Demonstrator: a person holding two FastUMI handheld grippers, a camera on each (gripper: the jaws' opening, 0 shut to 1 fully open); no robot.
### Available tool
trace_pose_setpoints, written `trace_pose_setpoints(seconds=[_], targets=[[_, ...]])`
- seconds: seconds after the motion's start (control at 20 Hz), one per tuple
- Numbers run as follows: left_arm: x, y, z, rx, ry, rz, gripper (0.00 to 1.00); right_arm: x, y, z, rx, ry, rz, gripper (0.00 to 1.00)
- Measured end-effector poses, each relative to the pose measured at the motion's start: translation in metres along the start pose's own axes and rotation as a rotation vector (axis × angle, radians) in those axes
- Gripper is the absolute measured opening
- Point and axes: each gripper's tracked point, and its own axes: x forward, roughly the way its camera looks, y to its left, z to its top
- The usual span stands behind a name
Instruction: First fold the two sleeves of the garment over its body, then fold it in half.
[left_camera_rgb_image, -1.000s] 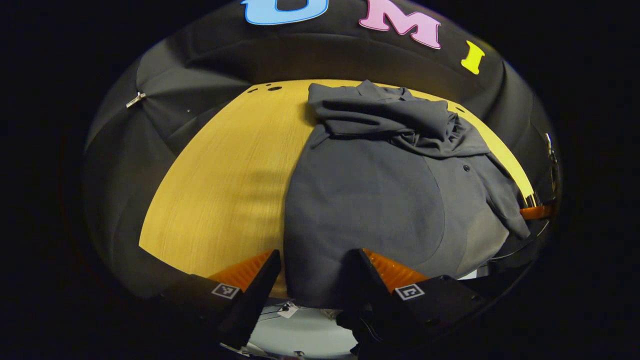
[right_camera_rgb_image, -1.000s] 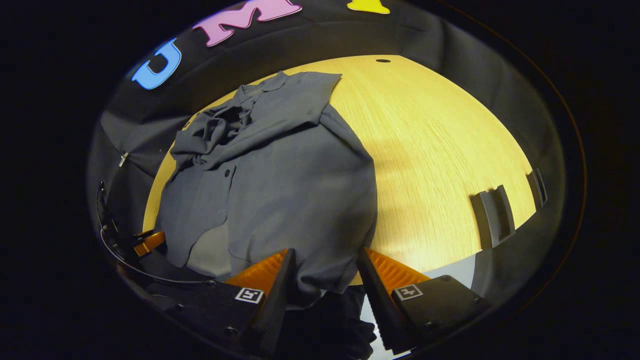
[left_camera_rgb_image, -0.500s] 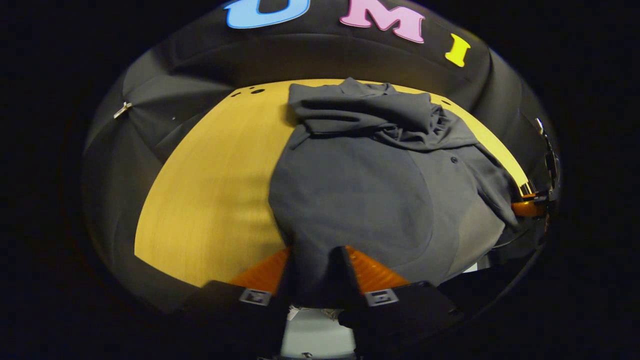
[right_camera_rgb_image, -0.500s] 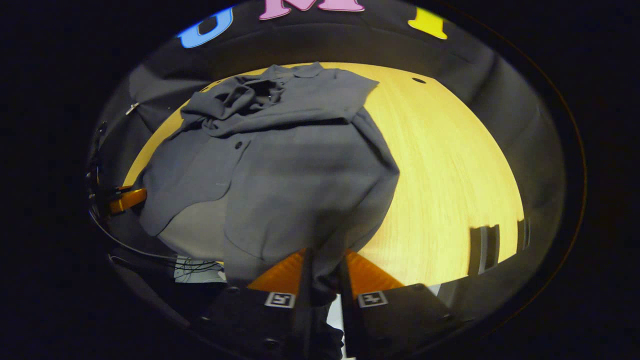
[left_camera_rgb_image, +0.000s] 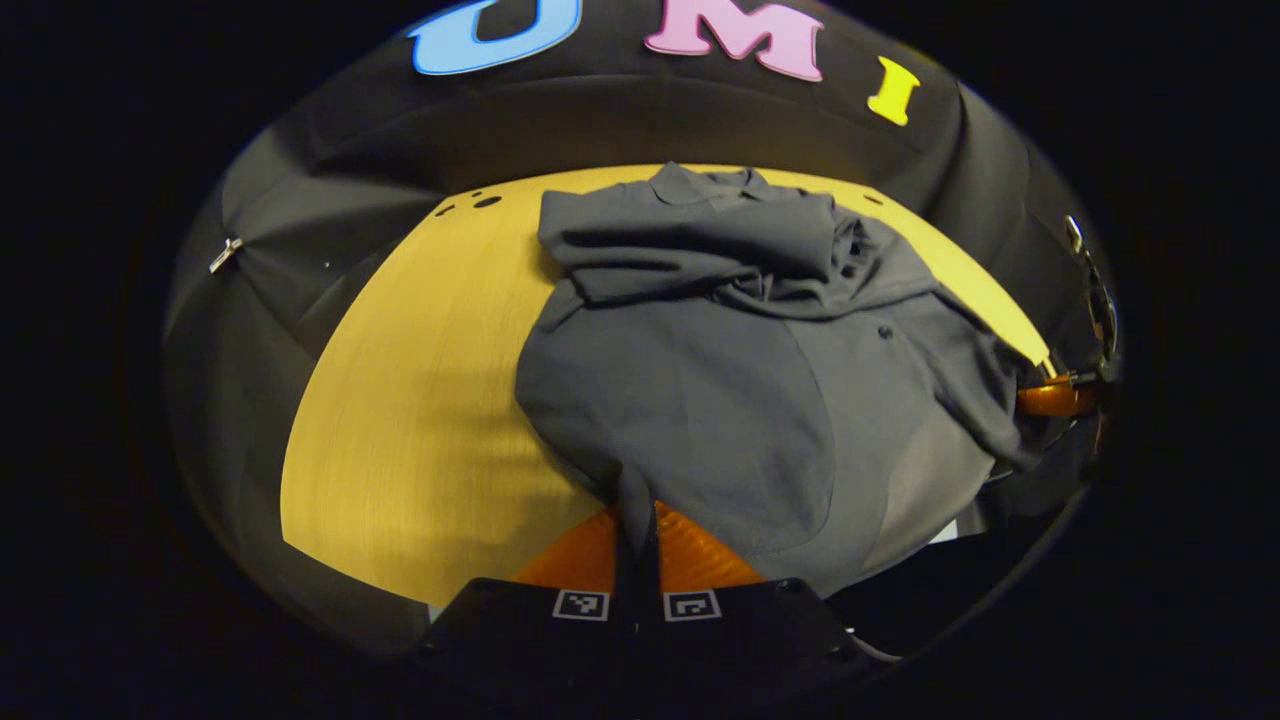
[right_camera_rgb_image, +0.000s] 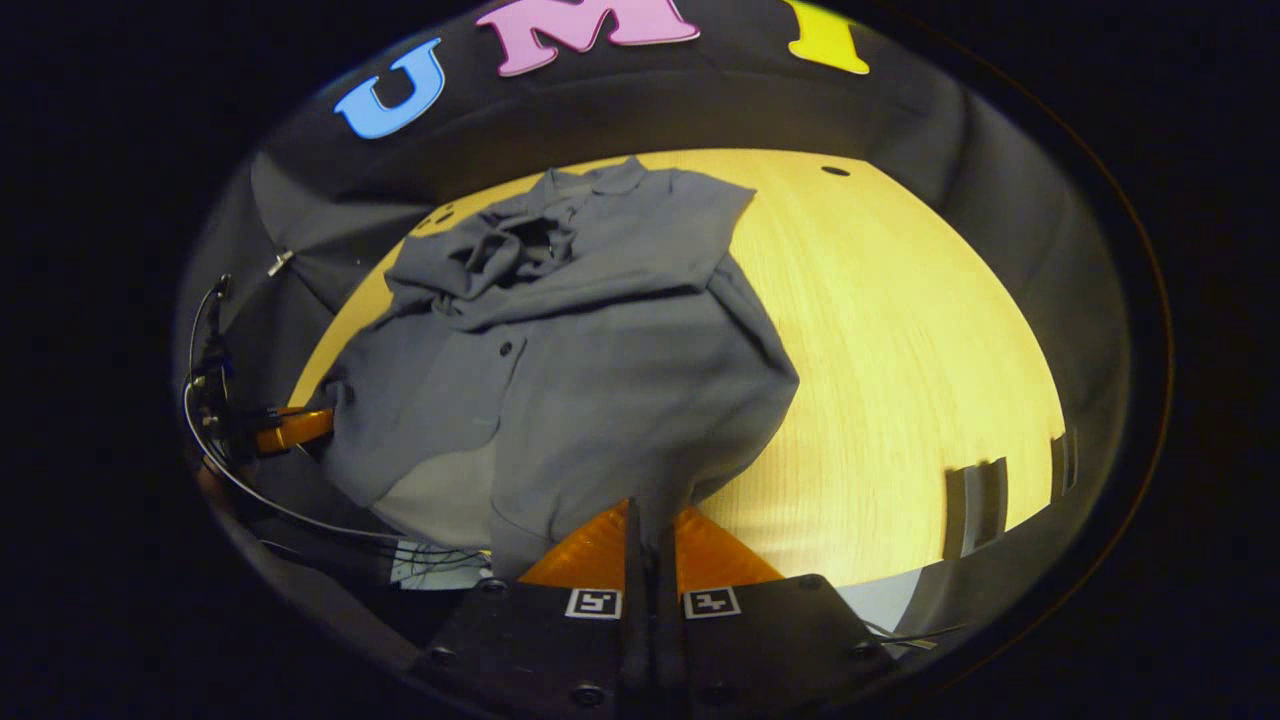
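At the near edge of the round yellow wooden table (left_camera_rgb_image: 420, 400), the left gripper (left_camera_rgb_image: 637, 520) is closed tight, pinching the near hem of the dark grey button-up shirt (left_camera_rgb_image: 700, 400). The right gripper (right_camera_rgb_image: 650, 525) likewise clamps the hem at the shirt's other near corner. Farther off, both sleeves (right_camera_rgb_image: 560, 240) lie bunched across the chest, below the collar (left_camera_rgb_image: 700, 183) at the far edge.

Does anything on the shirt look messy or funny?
Yes. On the grey shirt, near the collar, one folded-over sleeve is bunched in a crumpled heap instead of lying flat, while the other sleeve lies smoother. The shirt's near hem also hangs off the wooden table edge.
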Motion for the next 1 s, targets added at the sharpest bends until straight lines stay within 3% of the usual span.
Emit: trace_pose_setpoints(seconds=[0.55,1.0], targets=[[-0.047,0.012,0.154,-0.157,-0.283,-0.011,0.05,-0.045,-0.004,0.148,0.087,-0.308,0.041,0.08],[-0.031,0.02,0.246,-0.143,-0.386,-0.007,0.05,-0.043,-0.009,0.243,0.064,-0.427,0.072,0.07]])
